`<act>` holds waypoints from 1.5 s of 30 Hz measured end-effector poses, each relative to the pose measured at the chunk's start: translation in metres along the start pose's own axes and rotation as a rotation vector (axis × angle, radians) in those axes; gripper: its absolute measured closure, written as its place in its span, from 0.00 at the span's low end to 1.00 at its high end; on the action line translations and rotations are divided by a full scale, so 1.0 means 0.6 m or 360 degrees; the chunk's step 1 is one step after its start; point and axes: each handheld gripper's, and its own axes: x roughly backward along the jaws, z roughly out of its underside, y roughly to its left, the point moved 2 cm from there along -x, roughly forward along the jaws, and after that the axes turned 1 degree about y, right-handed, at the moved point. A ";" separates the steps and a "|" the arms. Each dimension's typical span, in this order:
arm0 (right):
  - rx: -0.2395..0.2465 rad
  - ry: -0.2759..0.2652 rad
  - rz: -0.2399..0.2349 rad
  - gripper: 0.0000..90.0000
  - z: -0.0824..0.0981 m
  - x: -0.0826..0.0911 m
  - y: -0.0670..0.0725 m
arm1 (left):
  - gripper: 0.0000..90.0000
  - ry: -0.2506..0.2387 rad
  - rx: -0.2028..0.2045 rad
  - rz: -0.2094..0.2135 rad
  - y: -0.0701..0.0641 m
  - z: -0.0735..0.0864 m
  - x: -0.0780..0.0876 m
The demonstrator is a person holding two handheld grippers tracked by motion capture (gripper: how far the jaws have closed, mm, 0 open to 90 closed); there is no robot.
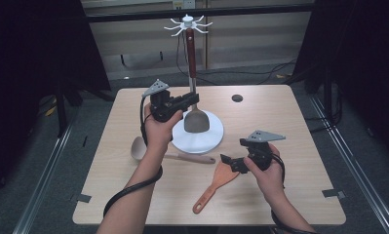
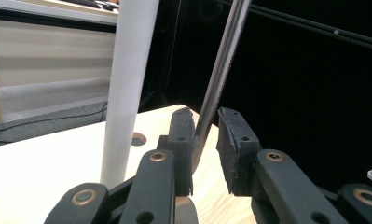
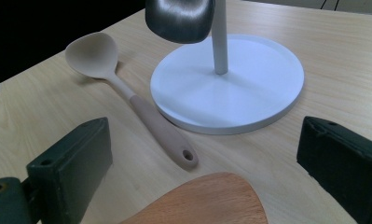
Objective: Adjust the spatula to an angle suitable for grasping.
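the left gripper (image 1: 191, 99) is up beside the white rack (image 1: 198, 138), its jaws narrow around the metal shank of the turner (image 1: 196, 119). in the left gripper view the shank (image 2: 219, 79) runs up between the two pads; it lies against the left pad, while a small gap shows to the right pad, so the grip looks loose. the turner hangs from a hook at the top of the rack, its dark blade just above the round base (the pole (image 2: 127, 88) stands just beside it). the right gripper (image 1: 228, 161) sits low over the table (image 1: 289, 161), jaws wide, with the blade of the orange spatula (image 1: 216, 183) between them, untouched. a beige spoon (image 3: 127, 91) lies near the base.
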 end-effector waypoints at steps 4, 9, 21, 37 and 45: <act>0.0003 0.0003 -0.0003 0.04 0.000 -0.001 0.000 | 0.83 0.0007 -0.0002 -0.0003 0.004 0.000 0.001; 0.0003 0.0004 -0.0003 0.04 0.000 -0.001 0.000 | 0.81 -0.0012 0.0013 -0.0025 0.008 -0.002 0.001; -0.0011 -0.0007 0.0006 0.04 -0.001 0.001 -0.003 | 0.78 -0.0027 -0.0015 -0.0048 0.011 -0.005 0.004; -0.0015 -0.0013 0.0010 0.04 0.000 0.001 -0.003 | 0.89 -0.0289 -0.0223 -0.0075 -0.026 -0.054 0.051; -0.0005 -0.0009 0.0005 0.04 0.000 -0.001 -0.001 | 0.99 -0.0400 -0.0316 -0.0040 -0.055 -0.088 0.053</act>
